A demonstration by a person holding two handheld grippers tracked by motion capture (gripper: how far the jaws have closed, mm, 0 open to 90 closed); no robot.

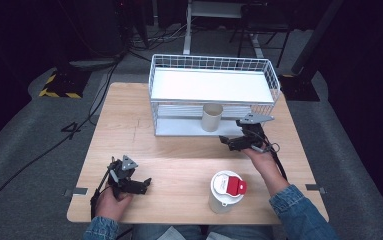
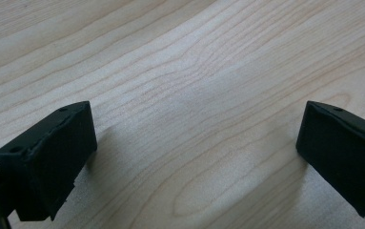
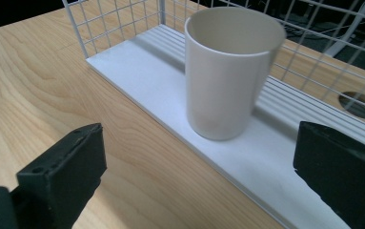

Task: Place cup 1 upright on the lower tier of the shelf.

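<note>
A cream cup (image 1: 212,117) (image 3: 228,71) stands upright on the lower shelf of a white wire rack (image 1: 214,85) (image 3: 137,57), near the shelf's front edge. My right gripper (image 1: 229,141) (image 3: 194,167) is open a little in front of the cup and to its right, jaws wide apart with nothing between them. My left gripper (image 1: 146,184) (image 2: 194,148) rests low over the bare wooden table (image 1: 179,165) at the front left, jaws wide open and empty. A white container with a red lid flap (image 1: 226,191) stands near the table's front edge.
The rack's upper shelf (image 1: 209,82) is a flat white board with wire walls around it. Cables (image 1: 39,155) run across the grey floor left of the table. A round hole (image 3: 359,105) in the tabletop shows through the rack's wire.
</note>
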